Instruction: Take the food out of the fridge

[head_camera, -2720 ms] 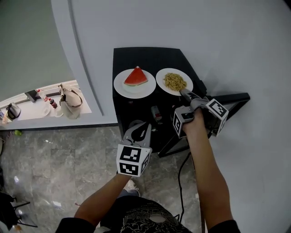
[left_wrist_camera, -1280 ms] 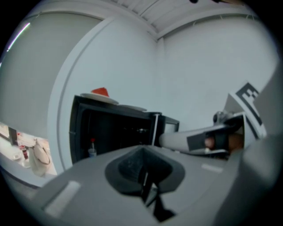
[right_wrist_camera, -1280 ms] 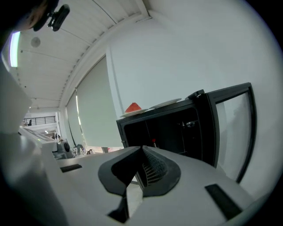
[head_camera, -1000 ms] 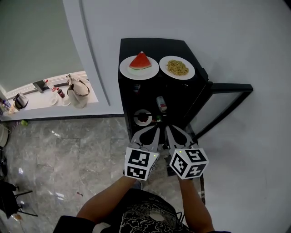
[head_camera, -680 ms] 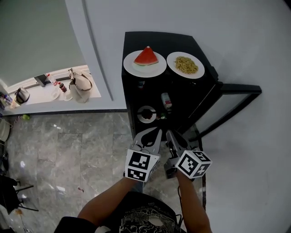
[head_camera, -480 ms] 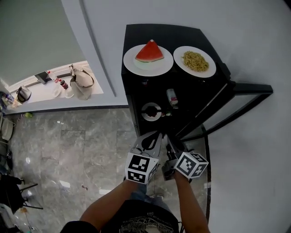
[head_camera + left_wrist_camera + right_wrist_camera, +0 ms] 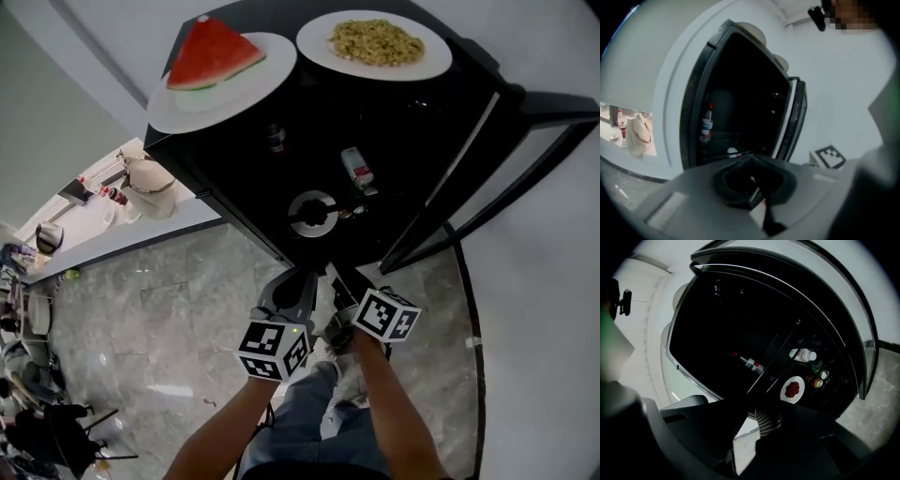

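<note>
A black fridge (image 7: 394, 122) stands with its door (image 7: 487, 159) swung open to the right. On its top sit a plate with a watermelon slice (image 7: 211, 52) and a plate of noodles (image 7: 375, 42). Inside, a small white plate of red food (image 7: 312, 212) (image 7: 792, 389) rests on a lower shelf, with a white bottle (image 7: 356, 169) (image 7: 804, 354) above it. My left gripper (image 7: 302, 274) (image 7: 751, 159) and right gripper (image 7: 339, 274) (image 7: 766, 420) hang side by side low in front of the open fridge. Both are shut and hold nothing.
A labelled bottle (image 7: 707, 124) (image 7: 749, 363) stands on a fridge shelf, and small jars (image 7: 818, 379) sit beside the red-food plate. A grey marble floor (image 7: 141, 319) lies to the left, and a ledge with a bag (image 7: 150, 178) runs behind it.
Both grippers have sunk from chest height to low in front of the fridge, and the right one has rolled. The head has dropped closer to the fridge. Earlier the right gripper left the noodle plate on top.
</note>
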Available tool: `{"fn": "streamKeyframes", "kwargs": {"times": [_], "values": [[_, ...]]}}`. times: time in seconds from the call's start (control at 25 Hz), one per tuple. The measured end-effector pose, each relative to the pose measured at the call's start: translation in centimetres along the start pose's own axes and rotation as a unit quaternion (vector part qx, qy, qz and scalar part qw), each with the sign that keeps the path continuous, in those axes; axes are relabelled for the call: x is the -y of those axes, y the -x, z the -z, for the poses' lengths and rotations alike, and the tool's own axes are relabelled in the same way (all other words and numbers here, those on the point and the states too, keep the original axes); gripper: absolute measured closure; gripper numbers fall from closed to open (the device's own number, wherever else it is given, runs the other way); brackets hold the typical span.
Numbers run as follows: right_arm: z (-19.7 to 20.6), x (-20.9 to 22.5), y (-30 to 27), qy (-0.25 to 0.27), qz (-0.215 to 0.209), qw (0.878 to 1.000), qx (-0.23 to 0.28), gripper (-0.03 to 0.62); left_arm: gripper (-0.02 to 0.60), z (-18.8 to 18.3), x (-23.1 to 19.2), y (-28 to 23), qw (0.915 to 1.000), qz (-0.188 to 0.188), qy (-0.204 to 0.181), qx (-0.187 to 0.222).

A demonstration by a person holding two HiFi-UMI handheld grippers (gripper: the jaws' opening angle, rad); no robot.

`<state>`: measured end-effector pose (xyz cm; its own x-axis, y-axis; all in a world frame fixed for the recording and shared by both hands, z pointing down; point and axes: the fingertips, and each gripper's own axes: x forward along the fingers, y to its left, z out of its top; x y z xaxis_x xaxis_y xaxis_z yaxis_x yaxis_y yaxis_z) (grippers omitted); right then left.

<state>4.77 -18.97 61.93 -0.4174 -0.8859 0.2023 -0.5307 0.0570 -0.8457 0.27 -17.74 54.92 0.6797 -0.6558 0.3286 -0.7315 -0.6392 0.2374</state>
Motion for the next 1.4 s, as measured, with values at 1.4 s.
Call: {"fn": "streamKeyframes", "kwargs": {"times": [1.4], "values": [[5.6,19.9,-16.6,-0.285,-0.022,0.958,0.025,0.580,0.580,12.9,-8.0,-7.7,0.9983,-0.033,-0.048,-0.001]]}}
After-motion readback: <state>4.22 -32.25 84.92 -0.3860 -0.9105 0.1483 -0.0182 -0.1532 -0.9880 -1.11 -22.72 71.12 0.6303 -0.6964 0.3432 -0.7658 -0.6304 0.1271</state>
